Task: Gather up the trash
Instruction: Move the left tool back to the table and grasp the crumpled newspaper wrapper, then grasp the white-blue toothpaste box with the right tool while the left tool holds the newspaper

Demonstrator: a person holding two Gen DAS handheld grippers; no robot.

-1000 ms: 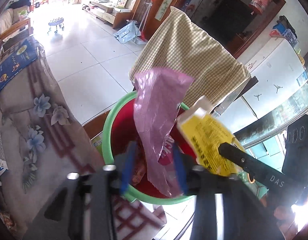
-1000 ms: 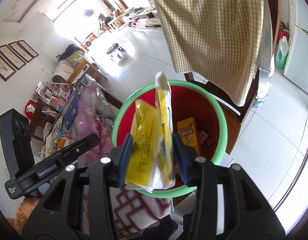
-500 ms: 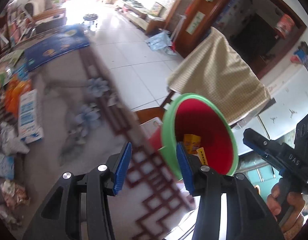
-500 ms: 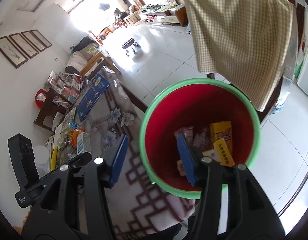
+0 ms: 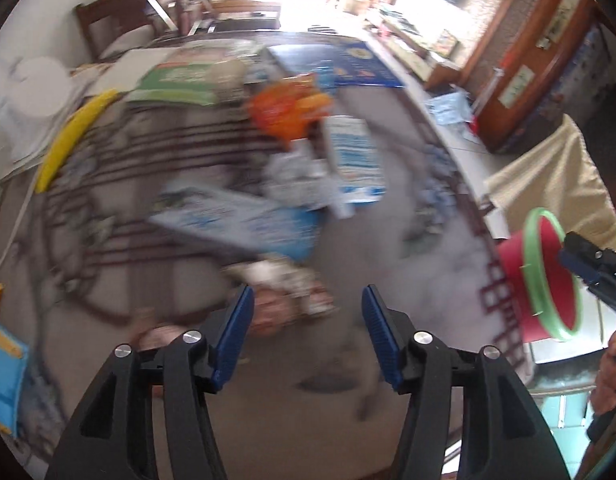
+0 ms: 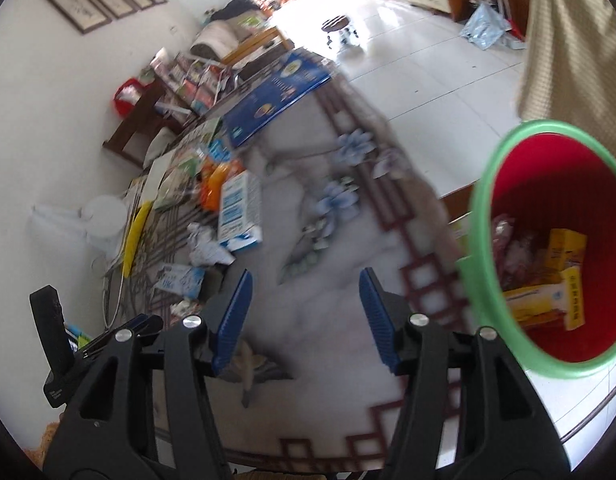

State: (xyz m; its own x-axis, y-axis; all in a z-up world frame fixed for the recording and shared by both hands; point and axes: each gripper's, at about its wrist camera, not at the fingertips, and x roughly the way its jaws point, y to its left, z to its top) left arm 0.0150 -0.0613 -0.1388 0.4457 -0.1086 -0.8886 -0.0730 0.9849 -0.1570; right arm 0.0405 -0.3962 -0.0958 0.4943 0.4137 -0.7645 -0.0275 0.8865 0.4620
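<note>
A red bin with a green rim (image 6: 547,240) stands at the table's right edge and holds yellow packets (image 6: 547,300) and a pinkish bag. It shows small at the right in the left wrist view (image 5: 543,276). My left gripper (image 5: 308,332) is open and empty above the table, facing blurred trash: a crumpled wrapper (image 5: 288,284), a blue-white carton (image 5: 355,160), an orange bag (image 5: 284,112). My right gripper (image 6: 304,316) is open and empty over the tablecloth, left of the bin. The carton (image 6: 240,212) and crumpled paper (image 6: 204,248) lie further left.
A flowered tablecloth (image 6: 339,280) covers the table. A blue board (image 6: 276,96), a yellow strip (image 5: 72,136) and papers lie at the far side. A chair with a checked cloth (image 6: 567,40) stands behind the bin. The left gripper's body (image 6: 56,344) shows at lower left.
Both grippers let their bags fall into the bin, then swung left away from it toward the trash on the table. Both are now open and empty.
</note>
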